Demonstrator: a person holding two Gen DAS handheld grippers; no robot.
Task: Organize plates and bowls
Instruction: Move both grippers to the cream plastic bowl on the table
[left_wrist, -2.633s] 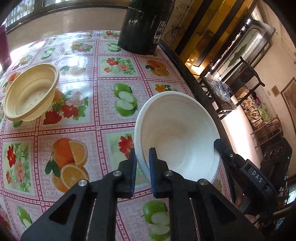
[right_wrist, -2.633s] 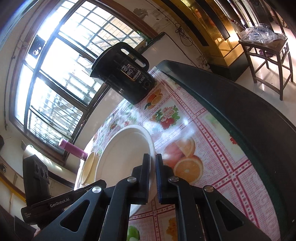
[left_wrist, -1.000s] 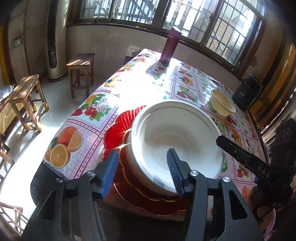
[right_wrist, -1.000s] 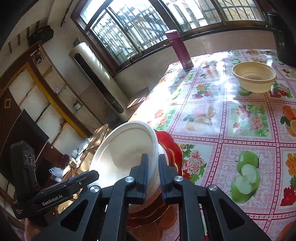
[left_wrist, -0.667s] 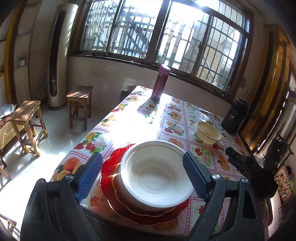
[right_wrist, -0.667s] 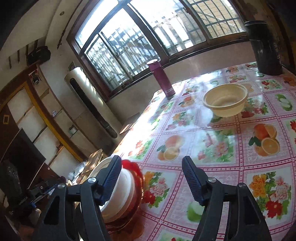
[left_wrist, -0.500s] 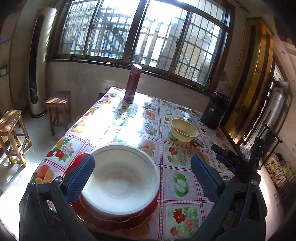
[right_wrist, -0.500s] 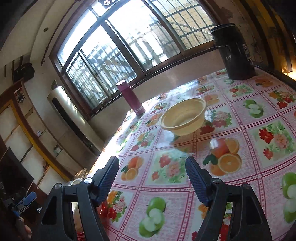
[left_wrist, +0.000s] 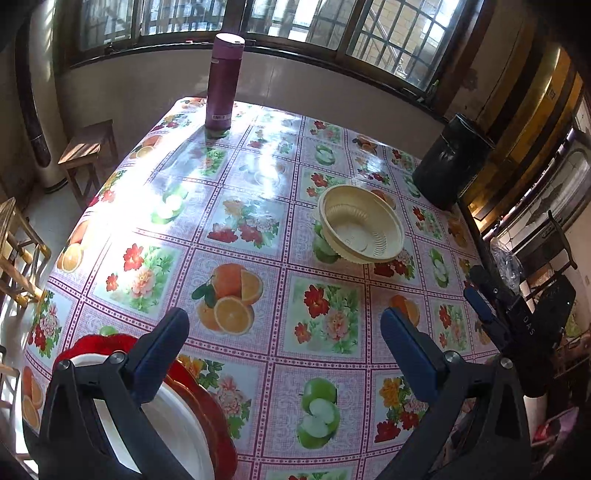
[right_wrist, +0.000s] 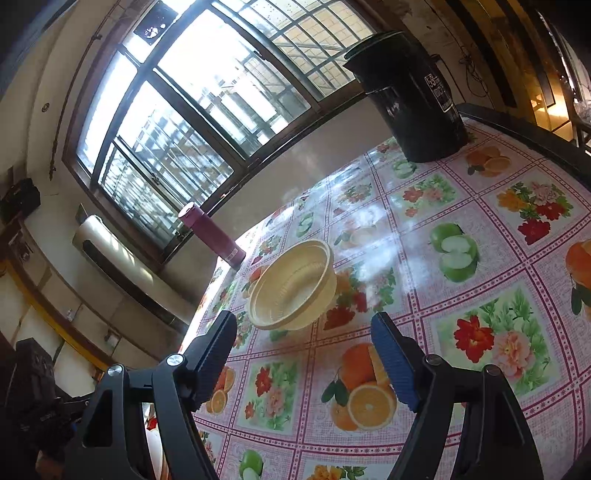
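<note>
Left gripper (left_wrist: 284, 339): jaws spread wide, nothing between blue pads (left_wrist: 408, 350), held level above table, pointing forward. Right gripper (right_wrist: 304, 356): jaws likewise wide apart, empty, rolled to one side so view tilts, blue pad (right_wrist: 393, 363) showing on its right finger.

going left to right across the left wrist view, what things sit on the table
white bowl on the red plates → maroon thermos → yellow bowl → black jug
</note>
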